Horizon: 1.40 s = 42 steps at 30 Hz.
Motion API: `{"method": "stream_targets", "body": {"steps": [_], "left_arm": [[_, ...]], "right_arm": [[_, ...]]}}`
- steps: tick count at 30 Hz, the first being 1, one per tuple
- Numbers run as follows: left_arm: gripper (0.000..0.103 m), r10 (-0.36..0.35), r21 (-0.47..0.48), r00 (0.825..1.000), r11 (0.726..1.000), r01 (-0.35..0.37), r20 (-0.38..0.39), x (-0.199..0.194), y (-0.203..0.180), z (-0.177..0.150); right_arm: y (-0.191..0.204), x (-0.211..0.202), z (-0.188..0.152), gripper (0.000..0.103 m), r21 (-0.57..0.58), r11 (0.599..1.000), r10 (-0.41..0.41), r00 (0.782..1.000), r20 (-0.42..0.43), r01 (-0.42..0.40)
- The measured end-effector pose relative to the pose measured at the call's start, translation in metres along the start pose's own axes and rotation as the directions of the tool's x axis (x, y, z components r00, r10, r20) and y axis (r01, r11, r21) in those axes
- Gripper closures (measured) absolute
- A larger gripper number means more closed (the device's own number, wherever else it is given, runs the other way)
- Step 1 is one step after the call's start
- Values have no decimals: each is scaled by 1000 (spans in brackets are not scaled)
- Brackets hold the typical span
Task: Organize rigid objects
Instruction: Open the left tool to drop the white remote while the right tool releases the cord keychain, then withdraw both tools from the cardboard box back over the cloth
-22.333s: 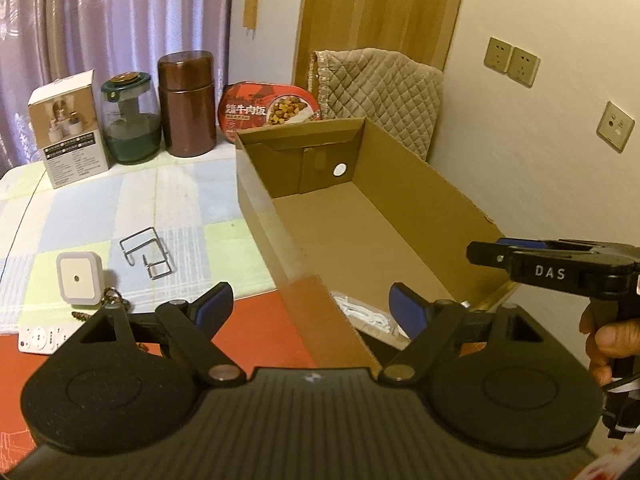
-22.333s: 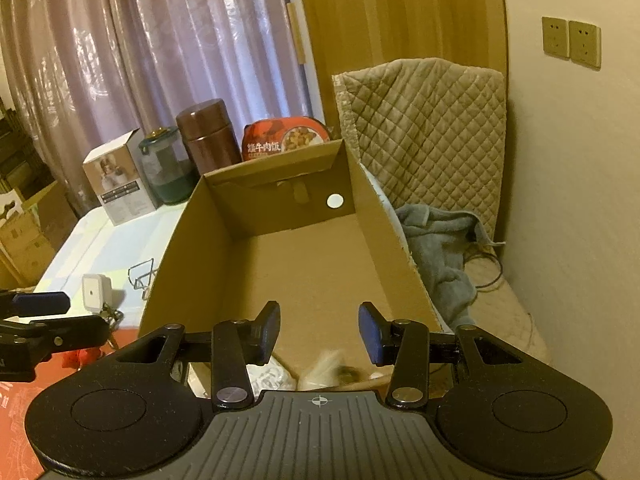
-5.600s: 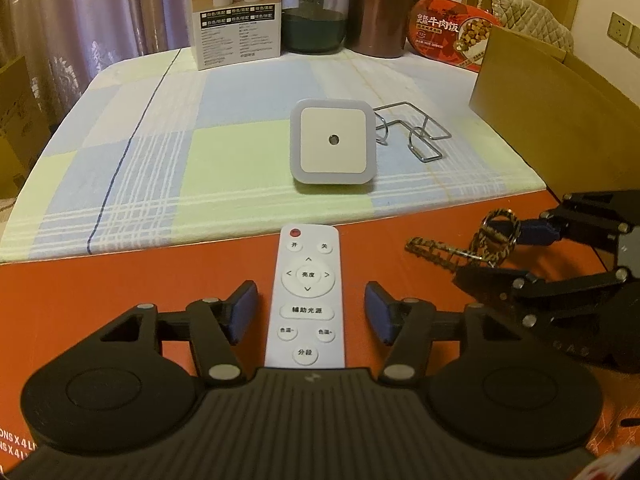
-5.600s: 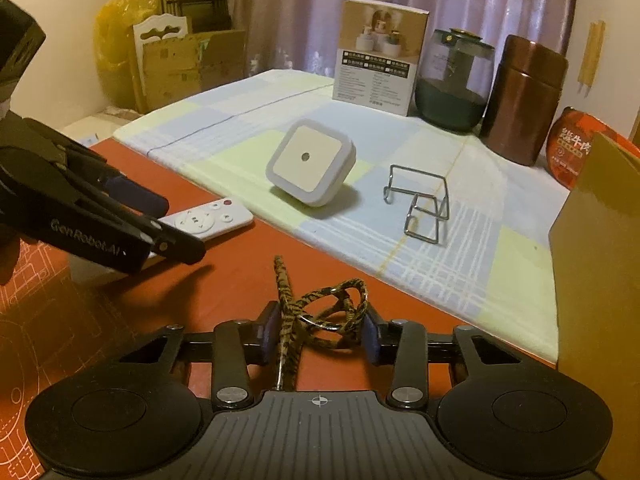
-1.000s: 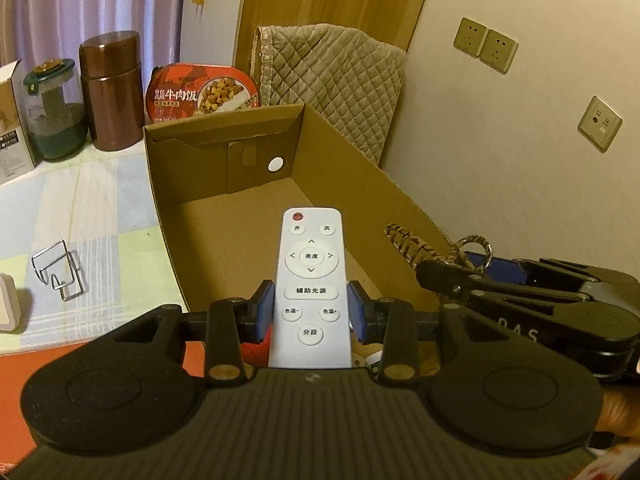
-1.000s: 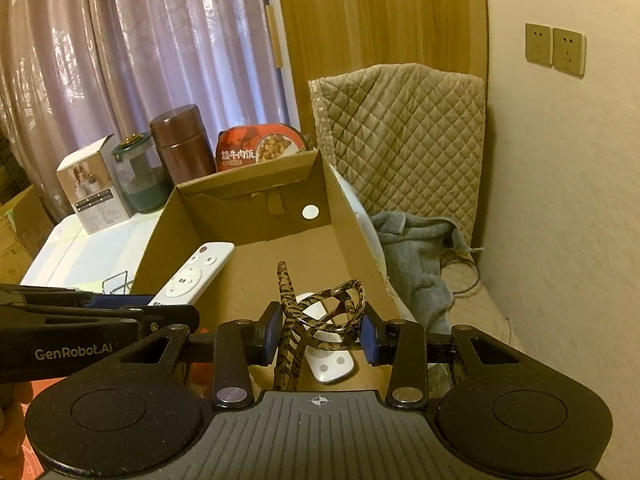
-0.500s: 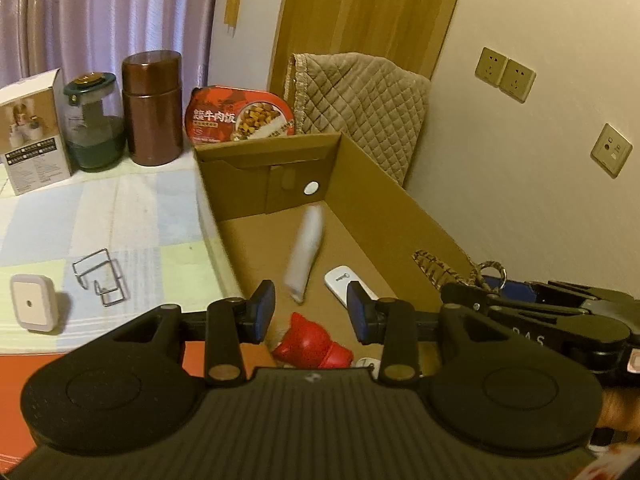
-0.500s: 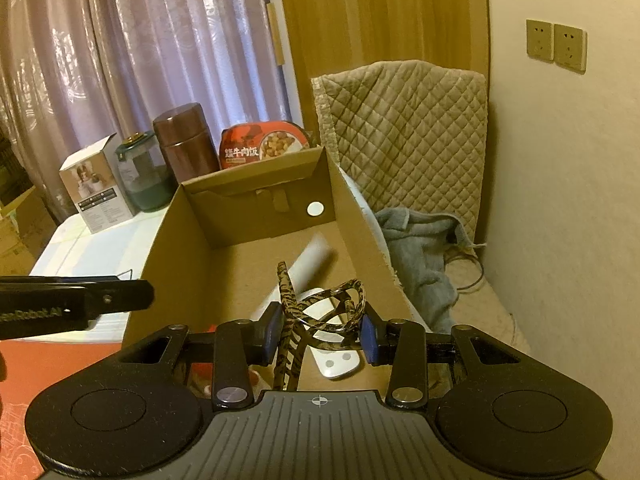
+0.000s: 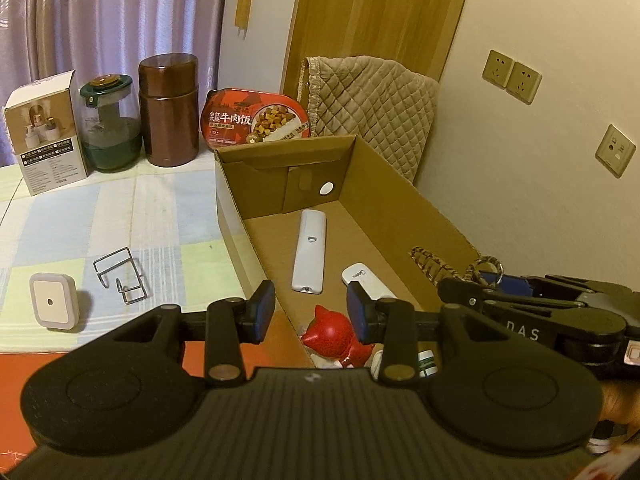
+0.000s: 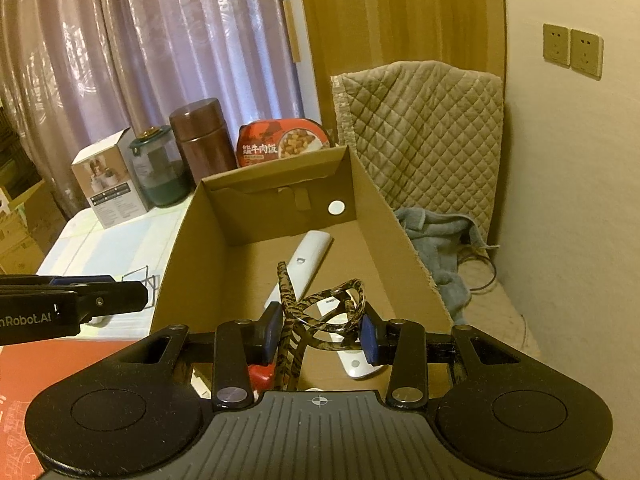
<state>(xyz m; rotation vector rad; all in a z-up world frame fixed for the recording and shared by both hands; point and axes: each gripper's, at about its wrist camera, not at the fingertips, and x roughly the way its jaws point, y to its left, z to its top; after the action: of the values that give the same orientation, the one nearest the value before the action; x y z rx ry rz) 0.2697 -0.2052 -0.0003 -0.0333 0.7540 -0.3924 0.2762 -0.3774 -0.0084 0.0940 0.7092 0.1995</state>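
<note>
Gripping a tiger-striped lanyard (image 10: 320, 312) between its blue pads, the right gripper (image 10: 320, 334) sits at the lower middle of the right wrist view, closed on the looped cord above the near end of the open cardboard box (image 10: 192, 248). One striped end of the cord sticks up toward the frame's centre. In the left wrist view the same gripper reaches in from the right edge, the lanyard (image 9: 434, 266) poking over the box's right wall.

At the lower middle of the left wrist view, the left gripper (image 9: 310, 312) stands with its fingers parted and nothing between them, straddling the box's near left wall (image 9: 236, 240).

Inside the box, a long white remote (image 9: 309, 256) lies back-side up in the centre of the frame. Just right of it lies a shorter white Midea remote (image 9: 366, 278), and a red figurine (image 9: 334, 334) shows below, between the left fingers.

On the checked tablecloth (image 9: 168, 216) at left rest a wire bracket (image 9: 120, 274) and a square white night light (image 9: 54, 306). Along the upper left stand a product carton (image 9: 44, 132), a glass jar with a green lid (image 9: 110, 124), a brown canister (image 9: 168, 110) and a beef rice meal tray (image 9: 256, 118).
</note>
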Motion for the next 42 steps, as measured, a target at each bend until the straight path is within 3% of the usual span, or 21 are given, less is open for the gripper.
{"method": "stream_targets", "body": {"steps": [22,26,35,42], "left_arm": [[69,10,-16,1000,1000,-10,-2,-1,9,-3],[69,12,-17,1000,1000,-12,-2,-2,9,-3],[68,21,-23,1000,1000,-21,2,-11,16,-7],[58,46,-38,999,998,-45,29,-37,32,-19]], "right_arm": [[-4,8,2,66,27,1000,3,1000,-6,-3],[-5,5,4,65,39,999,8,1000,26,-9],[-9,-7,9,53,77,997,-3,999,50,-1],[5,-25,5,49,86,996,26,998,60,-31]]}}
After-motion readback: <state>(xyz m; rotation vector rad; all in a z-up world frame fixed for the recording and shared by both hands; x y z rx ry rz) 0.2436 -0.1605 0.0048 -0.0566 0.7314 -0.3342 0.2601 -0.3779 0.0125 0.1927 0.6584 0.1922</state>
